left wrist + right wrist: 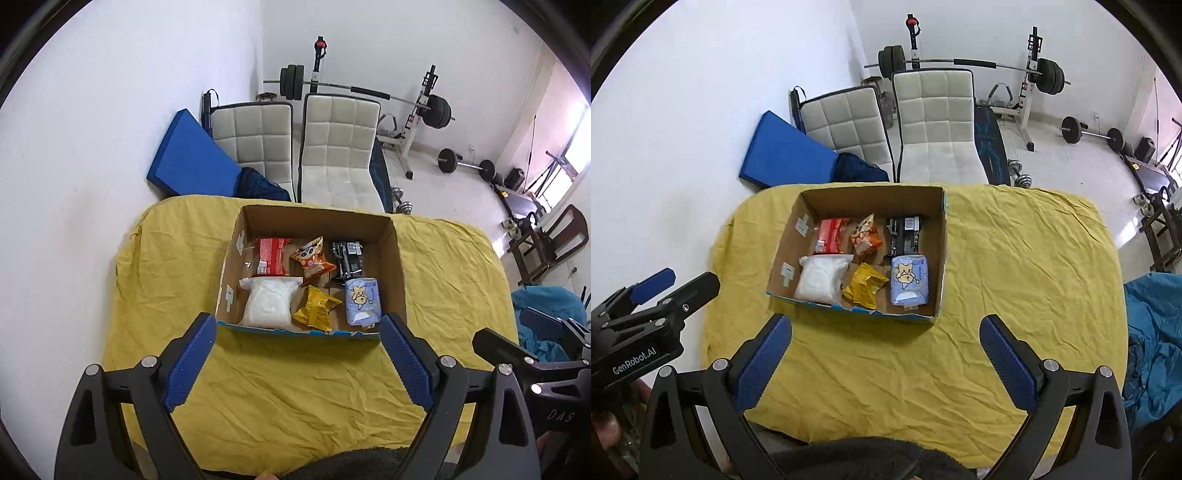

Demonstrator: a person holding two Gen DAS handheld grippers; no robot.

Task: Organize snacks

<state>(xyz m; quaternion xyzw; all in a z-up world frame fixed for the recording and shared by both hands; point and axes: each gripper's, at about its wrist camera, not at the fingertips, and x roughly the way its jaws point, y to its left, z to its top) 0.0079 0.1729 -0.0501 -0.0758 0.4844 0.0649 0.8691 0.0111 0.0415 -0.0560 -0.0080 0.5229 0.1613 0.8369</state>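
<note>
Home gym room, white walls, barbell rack (369, 92) and two white padded chairs (338, 147) at the far side, blue mat (192, 155) leaning on the left wall. Near side: table under a wrinkled yellow cloth (280, 384).

Cardboard box (400, 266) sits open on the far half of the cloth, six snacks inside in two rows. Far row, left to right: red packet (271, 254), orange bag (312, 260), black packet (347, 258). Near row: white pouch (267, 301), yellow bag (316, 308), pale blue pack (362, 301). They lie side by side, some edges touching, none stacked as far as I can tell.

No loose snacks on the cloth in either view, so the sorting looks finished or very close. Anything left would be minor tidying, or snacks out of frame that I can't see.

Left gripper (299, 363) hovers over bare cloth just near of the box's near wall, jaws spread wide, nothing between the blue pads (192, 362). Right gripper (886, 363) is the same: spread wide, empty, above the cloth near of the box and a bit to its right. Each gripper shows at the edge of the other's view, well apart from the box. Dark fuzzy sleeve (857, 458) at the bottom edge.

Teal fabric (1156, 332) lies off the table's right side.
</note>
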